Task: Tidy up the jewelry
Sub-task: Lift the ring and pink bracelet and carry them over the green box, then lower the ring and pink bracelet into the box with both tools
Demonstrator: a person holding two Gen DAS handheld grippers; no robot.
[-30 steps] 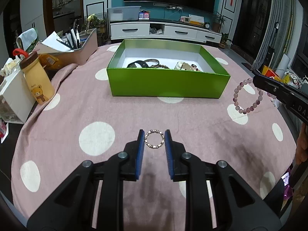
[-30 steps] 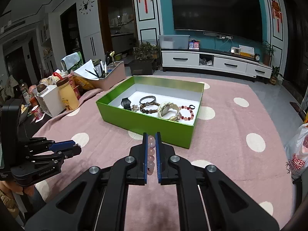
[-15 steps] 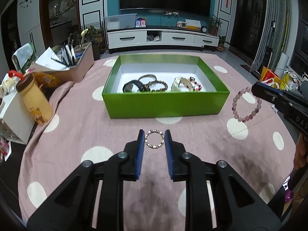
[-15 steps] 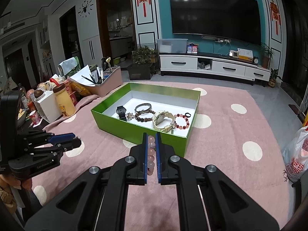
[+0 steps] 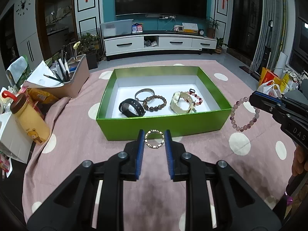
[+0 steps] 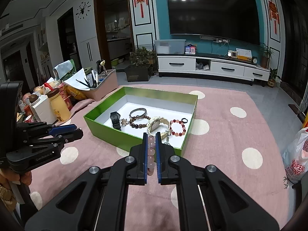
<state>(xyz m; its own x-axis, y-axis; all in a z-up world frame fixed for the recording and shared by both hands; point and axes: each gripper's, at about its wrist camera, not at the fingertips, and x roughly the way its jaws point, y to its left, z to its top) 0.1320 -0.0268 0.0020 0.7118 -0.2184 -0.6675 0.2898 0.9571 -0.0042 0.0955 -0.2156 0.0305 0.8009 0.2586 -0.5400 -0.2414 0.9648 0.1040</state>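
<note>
Nearer now, green box [image 5: 163, 123] on dotted pink cloth [image 5: 77, 134]; tongs seemingly pinch bracelets.

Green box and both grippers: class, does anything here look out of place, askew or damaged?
Nothing damaged or spilled. Two pieces are outside the green box: a small studded ring clamped in the left gripper, and a pale bead bracelet dangling from the right gripper.

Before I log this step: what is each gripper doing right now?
Left gripper: closed on the small gold ring bracelet.
Right gripper: closed on the pink bead bracelet.
</note>
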